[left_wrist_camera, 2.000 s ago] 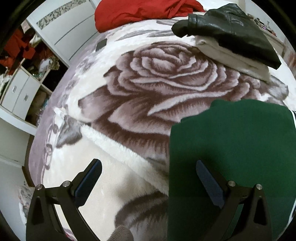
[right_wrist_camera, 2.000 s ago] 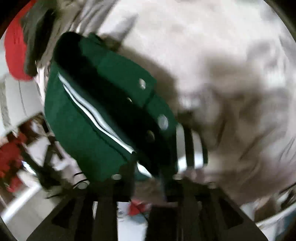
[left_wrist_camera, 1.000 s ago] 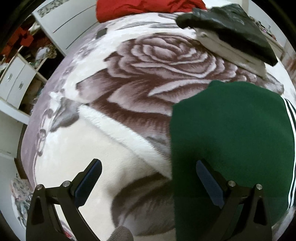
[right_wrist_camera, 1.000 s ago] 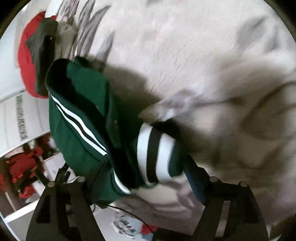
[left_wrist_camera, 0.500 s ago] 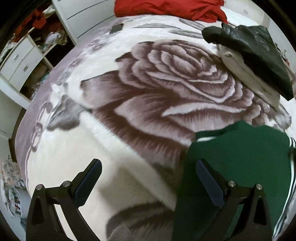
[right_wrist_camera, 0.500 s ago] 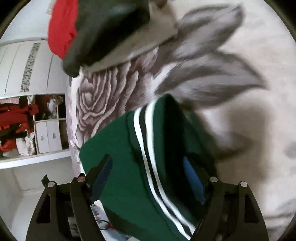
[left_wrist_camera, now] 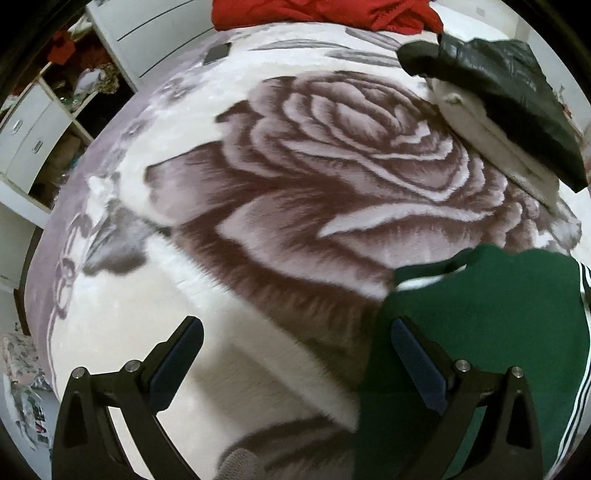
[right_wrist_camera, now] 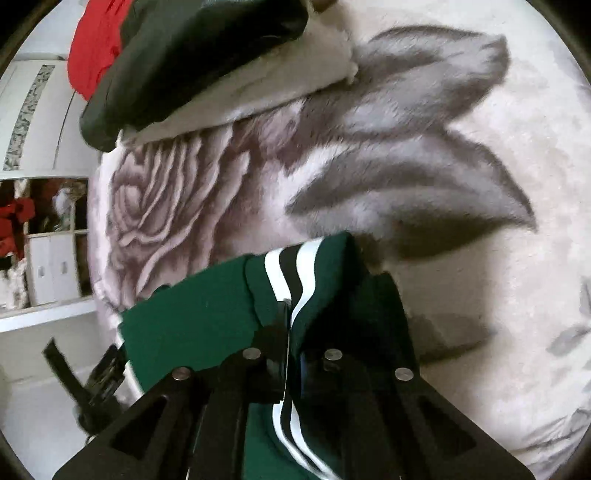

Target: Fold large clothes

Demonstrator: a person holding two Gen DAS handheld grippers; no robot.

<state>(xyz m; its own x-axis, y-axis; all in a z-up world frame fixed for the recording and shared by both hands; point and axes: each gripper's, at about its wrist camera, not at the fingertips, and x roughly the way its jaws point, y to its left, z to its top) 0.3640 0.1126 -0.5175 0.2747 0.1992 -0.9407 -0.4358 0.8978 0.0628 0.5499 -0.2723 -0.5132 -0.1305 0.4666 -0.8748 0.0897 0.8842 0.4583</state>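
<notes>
Half a second ago the right gripper point(right_wrist_camera: 291, 354) had its fingers spread over the green jacket point(right_wrist_camera: 192, 317); now they're pinched tight on the striped edge at bottom centre of the right view, so the grab is done. Left gripper point(left_wrist_camera: 295, 365) is wide apart and holding nothing, hovering low in its frame with the right finger point(left_wrist_camera: 417, 365) over the jacket's point(left_wrist_camera: 480, 332) left edge and the other over bare blanket point(left_wrist_camera: 258, 206). The jacket sits in the lower right of the left view, already bunched into a compact slab on the rose print. Upper right there's a black jacket point(left_wrist_camera: 498, 85) on top of a white garment point(left_wrist_camera: 476, 125), which looks like the finished pile, and something red point(left_wrist_camera: 325, 11) along the top edge. My read: folding on this one is mostly done and it's at the pick-up-and-move or last-fold stage. Next move probably needs the left one to close on the near edge so the thing doesn't flop open when lifted, since a single pinch on a thick folded jacket seems likely to let the layers slide apart.
</notes>
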